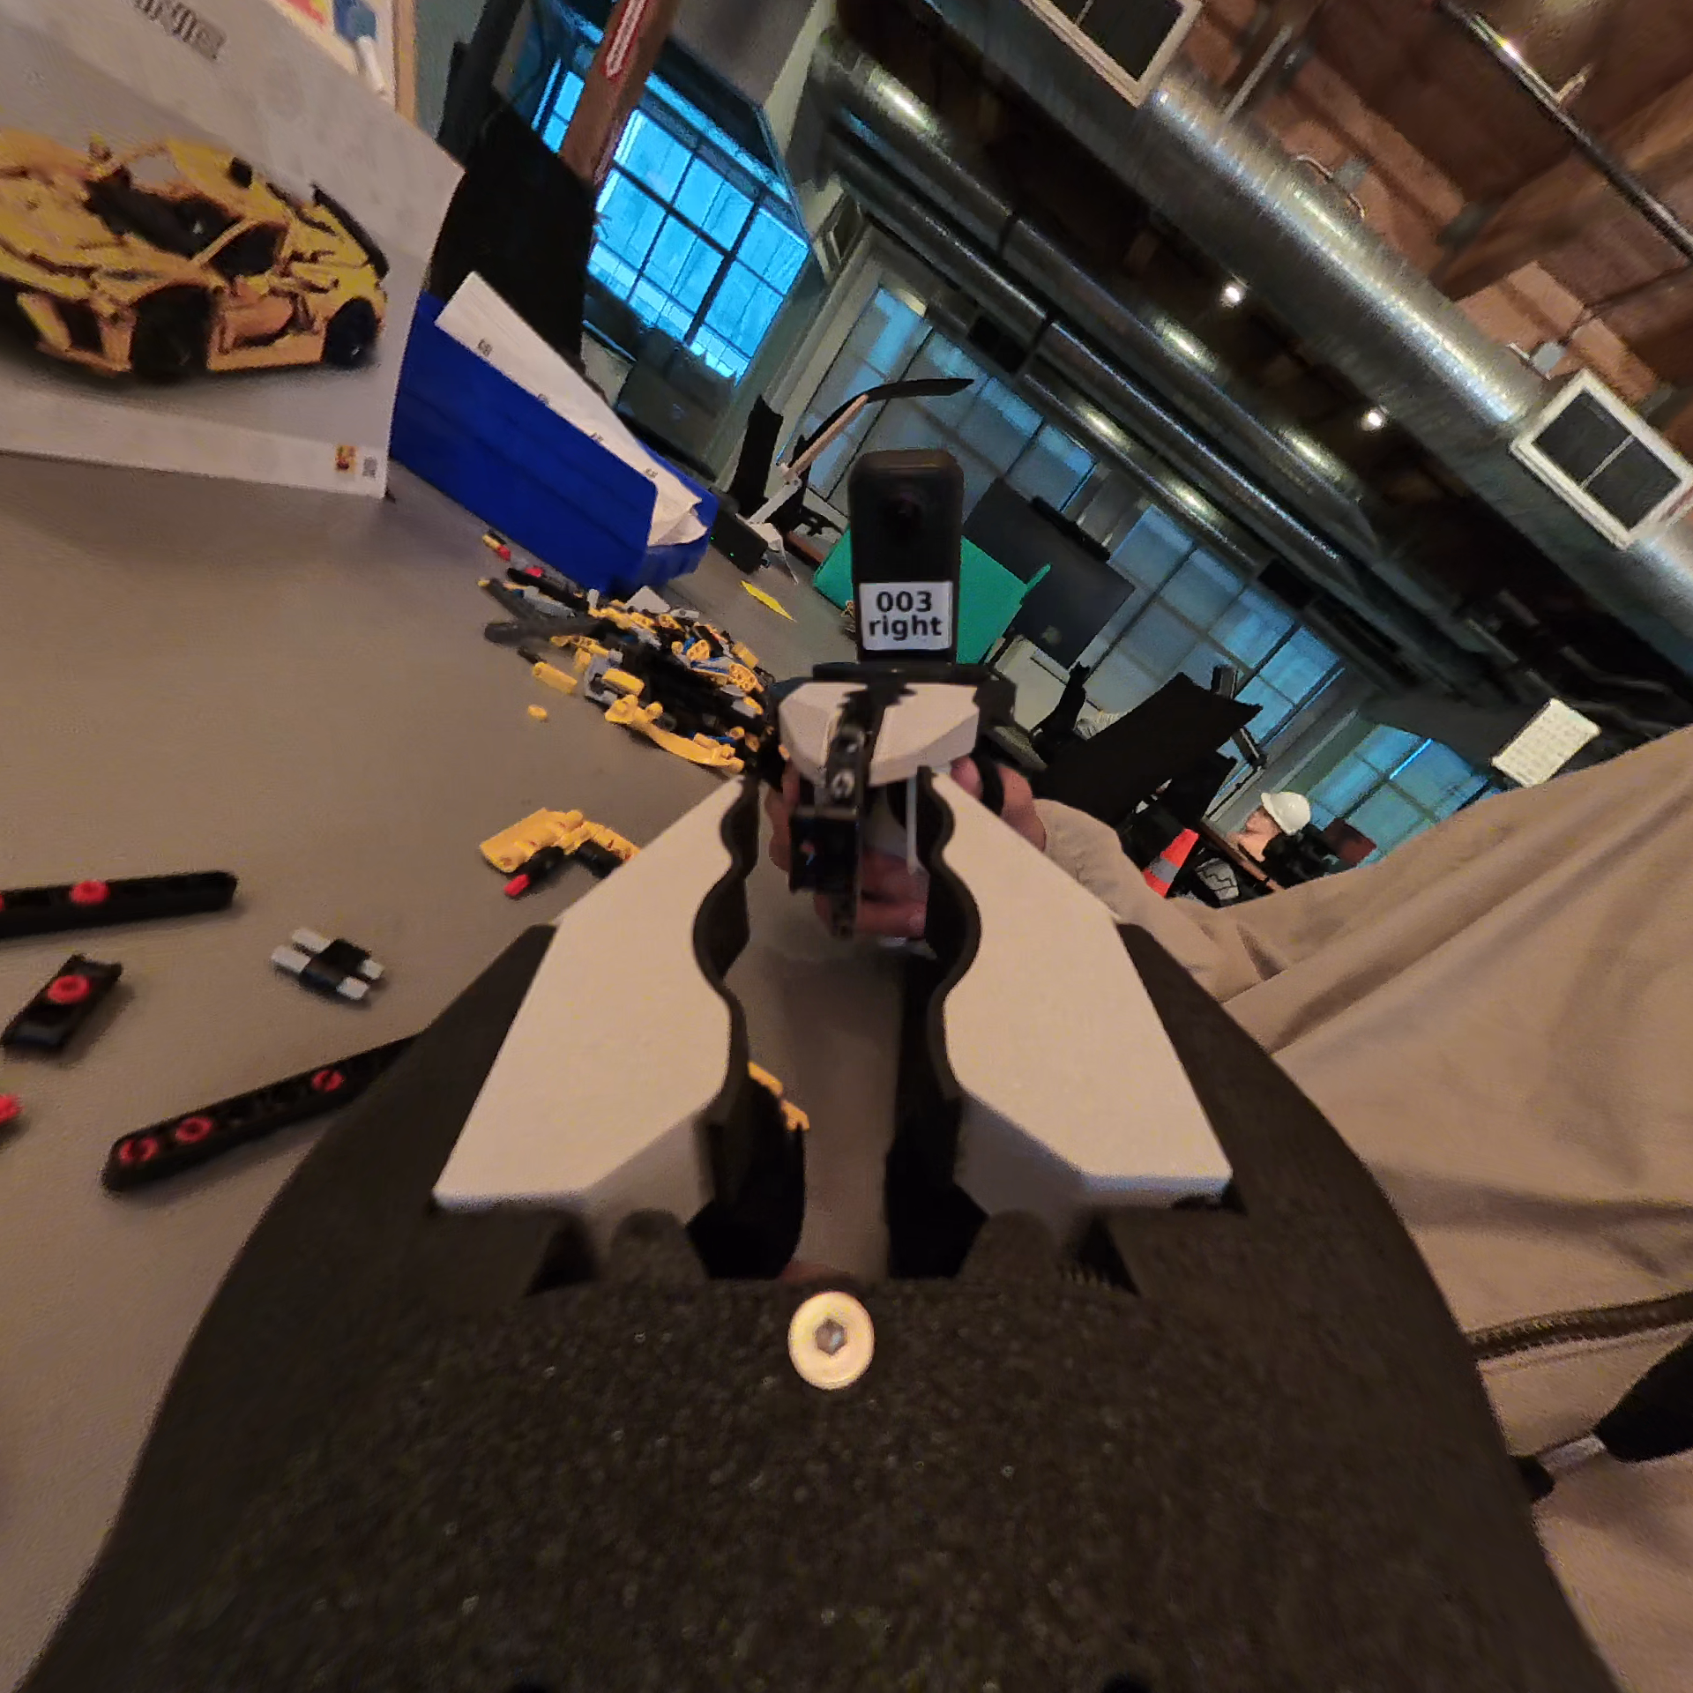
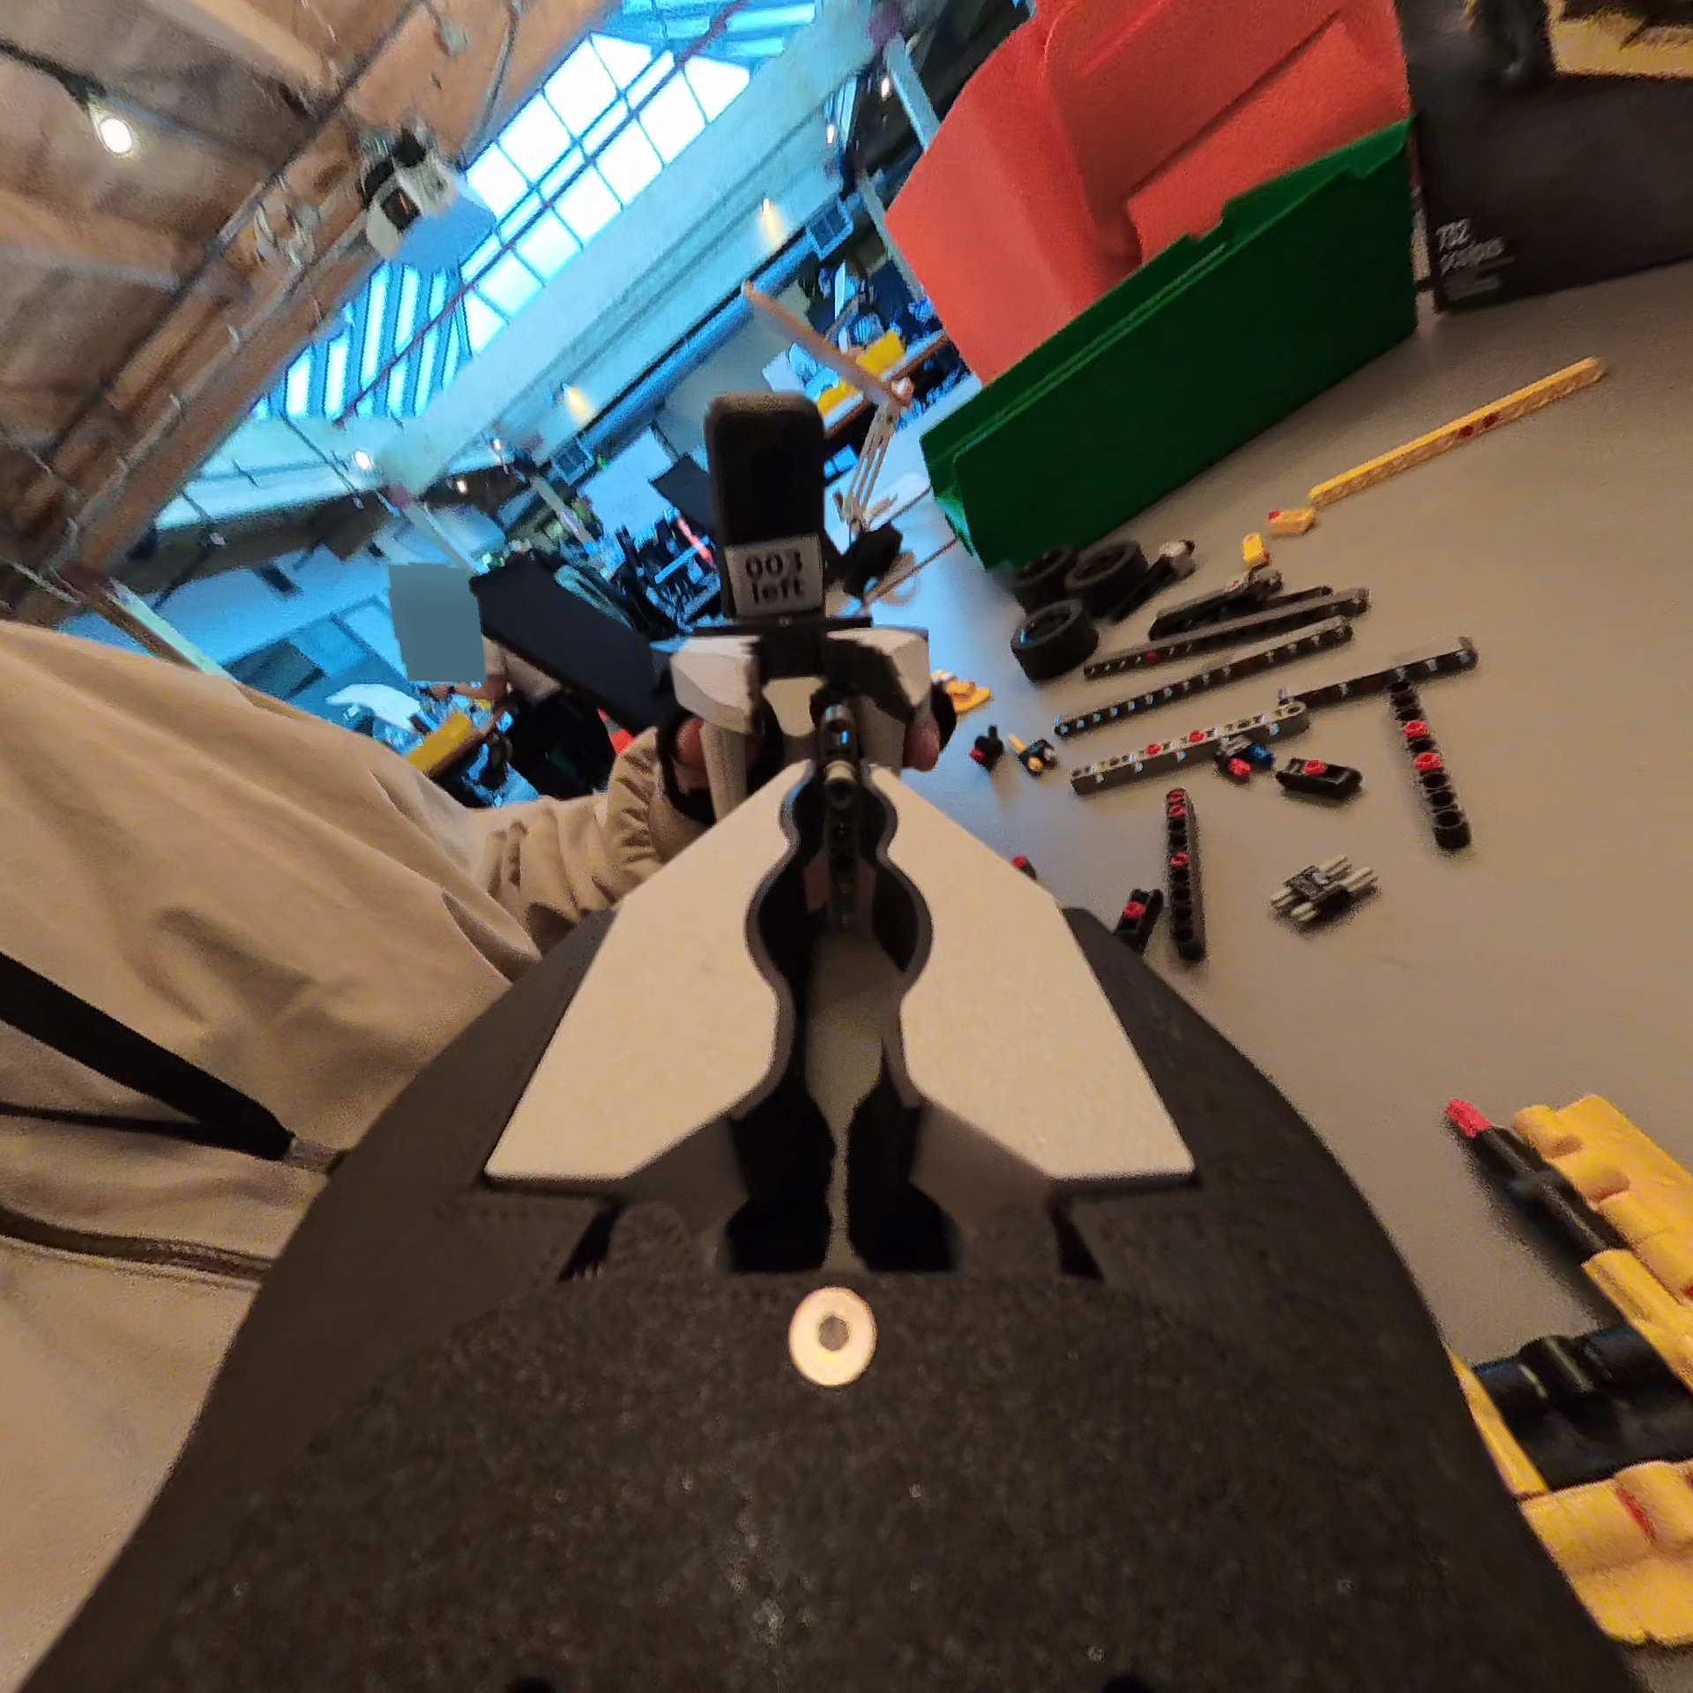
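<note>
My two grippers face each other above a grey table [image 1: 229,687]. My right gripper [image 2: 838,779] is shut on a black studded beam [image 2: 838,852] that points forward from its tips. In the left wrist view the right gripper [image 1: 861,733] shows farther off with the beam [image 1: 824,843] hanging from it. My left gripper [image 1: 838,806] is open, and its white fingers [image 1: 641,962] stand on either side of the beam's end without gripping it. The left gripper [image 2: 797,696] also shows in the right wrist view. A person's hands and beige sleeves hold both.
On the table lie a pile of yellow and black parts [image 1: 660,669], a yellow sub-assembly [image 1: 550,843], black beams with red pins [image 1: 247,1118], a blue bin [image 1: 522,458] and a box with a yellow car picture [image 1: 183,256]. A green bin [image 2: 1191,403], tyres [image 2: 1072,595], more beams [image 2: 1218,705] and a yellow assembly [image 2: 1603,1374] lie to the right. The tips of both grippers are at nearly the same place.
</note>
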### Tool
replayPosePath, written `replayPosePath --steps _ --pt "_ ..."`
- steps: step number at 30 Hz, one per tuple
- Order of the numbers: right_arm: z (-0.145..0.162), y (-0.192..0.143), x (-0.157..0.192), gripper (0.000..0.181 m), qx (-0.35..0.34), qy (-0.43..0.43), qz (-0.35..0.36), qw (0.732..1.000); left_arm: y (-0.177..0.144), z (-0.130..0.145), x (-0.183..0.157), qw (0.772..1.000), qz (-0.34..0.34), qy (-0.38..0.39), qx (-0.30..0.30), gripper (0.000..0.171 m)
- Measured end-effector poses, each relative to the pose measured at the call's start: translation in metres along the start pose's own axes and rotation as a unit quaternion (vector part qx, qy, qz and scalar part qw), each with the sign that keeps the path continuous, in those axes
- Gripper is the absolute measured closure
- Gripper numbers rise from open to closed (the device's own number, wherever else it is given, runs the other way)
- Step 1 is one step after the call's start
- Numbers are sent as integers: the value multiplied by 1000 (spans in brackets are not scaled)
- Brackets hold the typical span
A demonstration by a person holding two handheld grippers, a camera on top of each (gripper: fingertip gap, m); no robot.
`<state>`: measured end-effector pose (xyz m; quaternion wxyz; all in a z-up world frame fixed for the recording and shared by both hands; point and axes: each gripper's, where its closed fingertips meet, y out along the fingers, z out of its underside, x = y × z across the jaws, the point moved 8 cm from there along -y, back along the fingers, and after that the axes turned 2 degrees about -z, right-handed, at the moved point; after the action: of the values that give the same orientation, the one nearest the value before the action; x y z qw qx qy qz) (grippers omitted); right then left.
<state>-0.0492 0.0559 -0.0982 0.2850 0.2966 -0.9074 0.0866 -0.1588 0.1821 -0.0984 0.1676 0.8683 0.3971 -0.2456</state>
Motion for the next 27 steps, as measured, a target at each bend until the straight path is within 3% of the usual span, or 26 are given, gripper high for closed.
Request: replayPosePath --steps 7,12,15,18,27 --pt "5 7 8 175 20 -9 -33 999 7 7 -11 998 23 42 37 160" --pt "5 7 7 175 16 -3 -41 999 5 7 -10 998 31 30 37 162" --pt "3 6 8 163 -6 29 -73 997 3 6 -9 999 32 27 32 165" --pt "5 6 6 175 7 11 -49 999 4 7 -10 998 31 31 37 165" --pt "5 6 11 175 8 3 -59 998 6 8 -14 998 43 44 33 165"
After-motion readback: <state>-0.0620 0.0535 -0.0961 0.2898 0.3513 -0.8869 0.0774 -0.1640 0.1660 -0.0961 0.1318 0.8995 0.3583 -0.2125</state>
